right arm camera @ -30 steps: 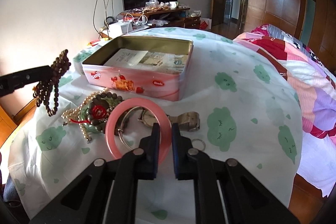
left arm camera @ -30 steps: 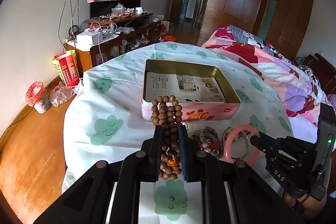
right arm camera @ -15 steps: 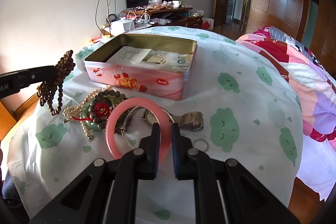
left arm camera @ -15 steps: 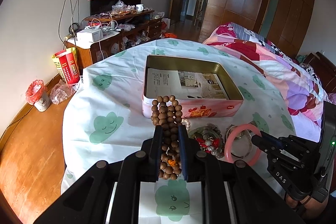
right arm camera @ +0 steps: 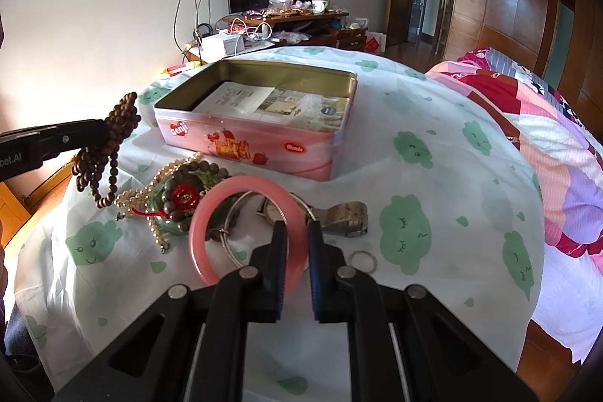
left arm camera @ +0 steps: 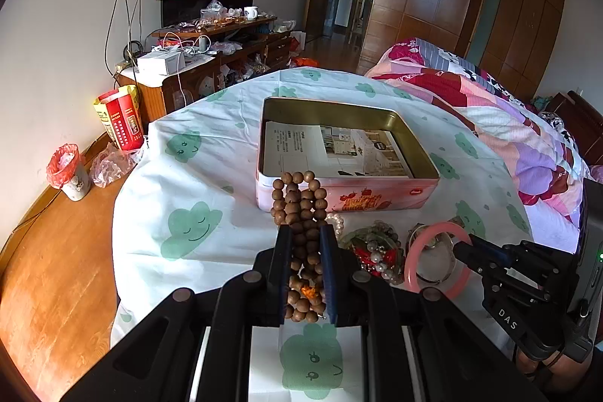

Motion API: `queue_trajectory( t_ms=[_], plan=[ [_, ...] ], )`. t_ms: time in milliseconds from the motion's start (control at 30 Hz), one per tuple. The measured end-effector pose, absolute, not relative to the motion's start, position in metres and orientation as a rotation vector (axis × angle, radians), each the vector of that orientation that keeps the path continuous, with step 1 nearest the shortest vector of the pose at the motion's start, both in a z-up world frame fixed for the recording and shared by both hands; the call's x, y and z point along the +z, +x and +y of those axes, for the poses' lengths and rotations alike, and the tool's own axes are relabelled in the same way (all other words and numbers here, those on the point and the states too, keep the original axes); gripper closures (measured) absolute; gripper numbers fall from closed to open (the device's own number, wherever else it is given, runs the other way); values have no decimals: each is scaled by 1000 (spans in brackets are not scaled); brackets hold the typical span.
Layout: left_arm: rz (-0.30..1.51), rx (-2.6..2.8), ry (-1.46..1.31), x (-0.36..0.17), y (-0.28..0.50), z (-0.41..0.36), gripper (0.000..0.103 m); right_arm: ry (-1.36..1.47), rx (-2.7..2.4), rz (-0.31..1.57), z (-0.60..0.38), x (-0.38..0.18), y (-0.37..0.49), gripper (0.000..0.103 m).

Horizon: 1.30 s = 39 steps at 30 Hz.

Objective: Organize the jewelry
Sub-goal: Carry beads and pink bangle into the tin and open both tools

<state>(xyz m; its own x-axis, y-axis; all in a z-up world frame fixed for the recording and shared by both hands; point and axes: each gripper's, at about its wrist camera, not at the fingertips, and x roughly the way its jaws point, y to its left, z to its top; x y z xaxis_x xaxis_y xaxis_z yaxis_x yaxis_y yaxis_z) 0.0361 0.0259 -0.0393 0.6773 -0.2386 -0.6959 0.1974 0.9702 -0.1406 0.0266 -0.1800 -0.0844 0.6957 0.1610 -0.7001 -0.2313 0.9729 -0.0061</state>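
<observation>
Your left claw (left arm camera: 306, 243) is closed on a multi-strand wooden bead bracelet (left arm camera: 299, 198); the strands bunch between the two fingers, with loops rising above the tips and others hanging below, clear of the worktop (left arm camera: 181, 176). From the right wrist view the same bracelet (right arm camera: 113, 134) dangles at 9 o'clock, just left of the tin.

Your right claw (right arm camera: 297, 232) is nearly closed on the rim of a pink bangle (right arm camera: 245, 225), which sits between the fingers at its 4 o'clock edge; whether the bangle is lifted or rests on the cloth cannot be told.

The container is an open pink rectangular tin (left arm camera: 377, 194) with a gold interior, standing on the worktop at 12 o'clock from both claws. It holds only printed paper leaflets (left arm camera: 331, 149), lying flat on its floor; no jewelry is visible in it.

On the cloth between tin and claws lies a heap: a pearl strand (right arm camera: 166, 176), dark beads with a red tassel ornament (right arm camera: 184, 194) over a green piece, thin metal hoops (right arm camera: 233, 232), and a wristwatch with a metal band (right arm camera: 339, 217) at 1 o'clock of your right claw. A small ring (right arm camera: 362, 260) lies alone just right of the right fingers.
</observation>
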Motion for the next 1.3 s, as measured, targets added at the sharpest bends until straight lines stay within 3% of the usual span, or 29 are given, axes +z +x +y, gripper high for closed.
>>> queue_trajectory(
  t_ms=[1300],
  plan=[
    [749,-145,114,-15,109,12,88,-156,196,674,-173,-31,96,91]
  ],
)
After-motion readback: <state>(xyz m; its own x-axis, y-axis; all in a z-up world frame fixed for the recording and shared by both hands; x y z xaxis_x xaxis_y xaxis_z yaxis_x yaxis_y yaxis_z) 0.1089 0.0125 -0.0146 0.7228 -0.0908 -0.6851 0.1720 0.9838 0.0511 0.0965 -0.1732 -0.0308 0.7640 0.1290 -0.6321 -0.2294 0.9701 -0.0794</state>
